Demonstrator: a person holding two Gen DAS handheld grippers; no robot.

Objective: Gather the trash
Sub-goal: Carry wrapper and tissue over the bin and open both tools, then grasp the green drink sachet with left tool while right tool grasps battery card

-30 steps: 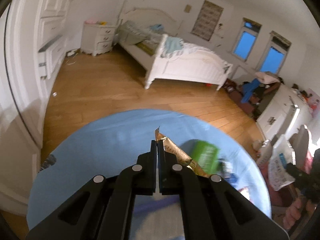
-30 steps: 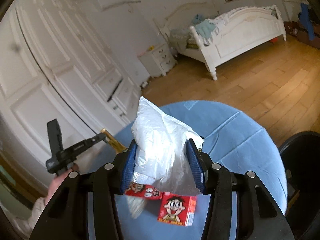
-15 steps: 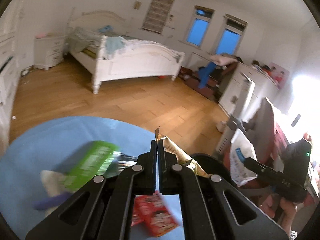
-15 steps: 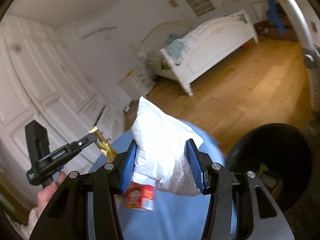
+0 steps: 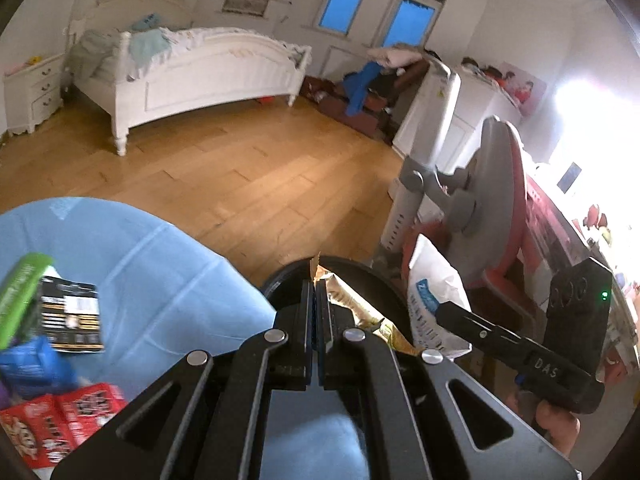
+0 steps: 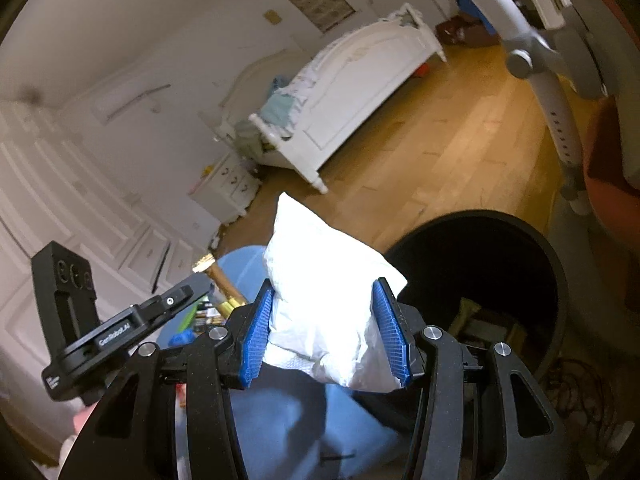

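My left gripper is shut on a gold foil wrapper and holds it over the near rim of the black trash bin. My right gripper is shut on a puffy white plastic bag just left of the bin's open mouth; some trash lies at the bin's bottom. The right gripper, with the white bag, also shows in the left wrist view. The left gripper with the gold wrapper also shows in the right wrist view.
A round table with a blue cloth holds red snack boxes, a black packet, a green packet and a blue wrapper. A grey-and-red chair stands beside the bin. A white bed is across the wood floor.
Both grippers have swung right from over the table toward the black bin, each still holding its trash. The bin has come into full view.
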